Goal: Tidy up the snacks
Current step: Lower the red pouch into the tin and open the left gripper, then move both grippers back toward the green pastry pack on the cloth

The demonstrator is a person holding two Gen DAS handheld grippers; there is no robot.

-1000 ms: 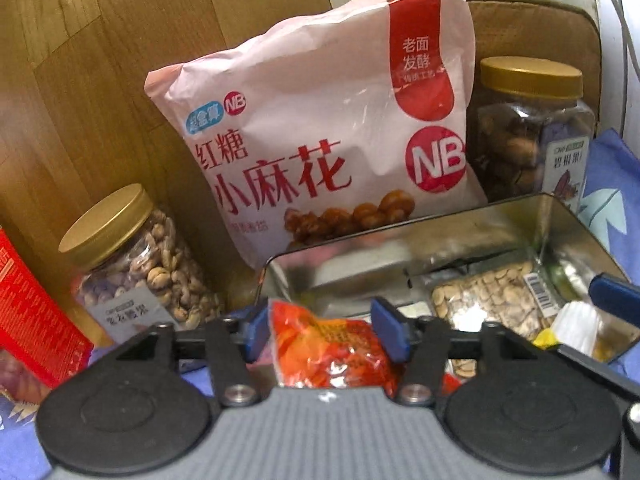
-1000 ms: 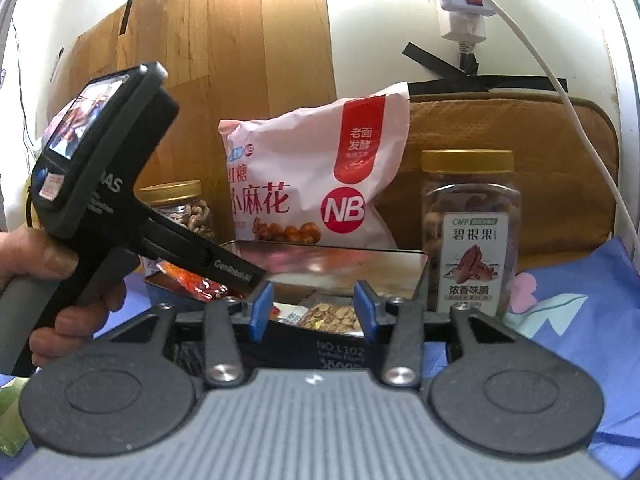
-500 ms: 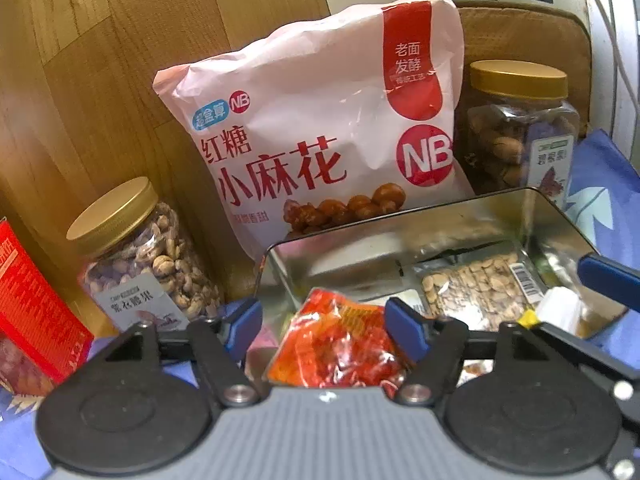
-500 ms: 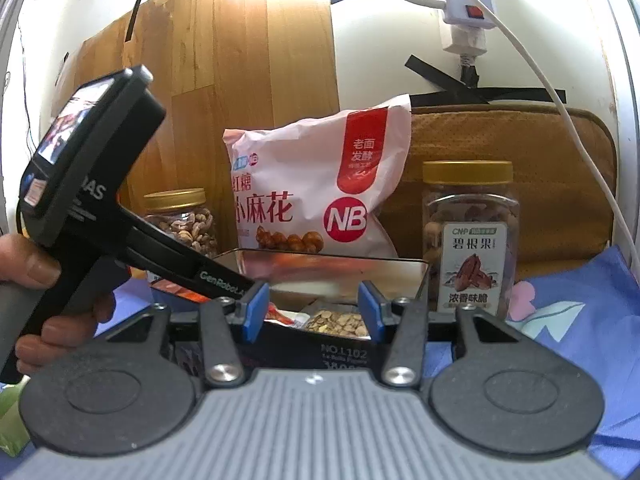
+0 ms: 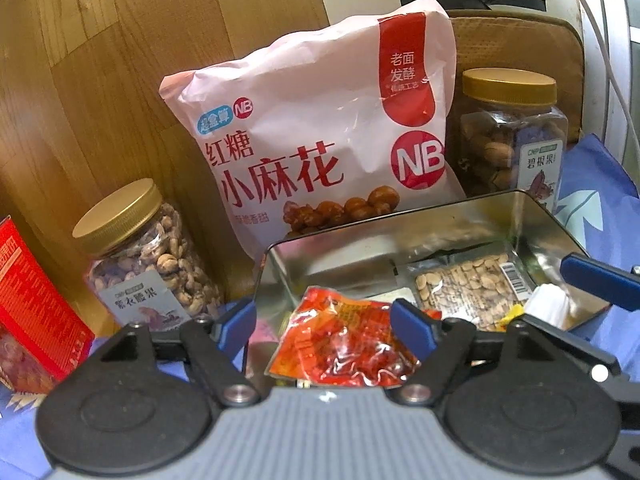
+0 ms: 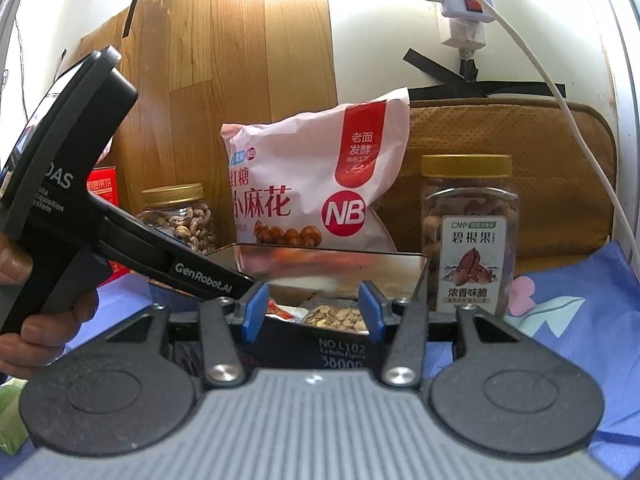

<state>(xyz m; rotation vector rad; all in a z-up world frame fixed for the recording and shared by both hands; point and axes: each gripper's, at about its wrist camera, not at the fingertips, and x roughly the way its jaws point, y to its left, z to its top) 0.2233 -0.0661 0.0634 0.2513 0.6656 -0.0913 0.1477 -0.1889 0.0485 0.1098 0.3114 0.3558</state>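
Partly hidden in the tin (image 5: 460, 216), the red packet (image 5: 344, 348) lies between the left gripper (image 5: 323, 318)'s parted jaws.

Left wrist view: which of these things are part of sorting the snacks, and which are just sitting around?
Job:
- red snack packet between the open left tool fingers
- metal tin
- seed packet in the tin
- pink snack bag
- cashew jar
- pecan jar
- red box

Bystanders:
- power strip
- brown cushion
- blue cloth

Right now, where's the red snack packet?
In the left wrist view, the red snack packet lies between the open left gripper fingers, at the metal tin's near-left end, beside the seed packet.
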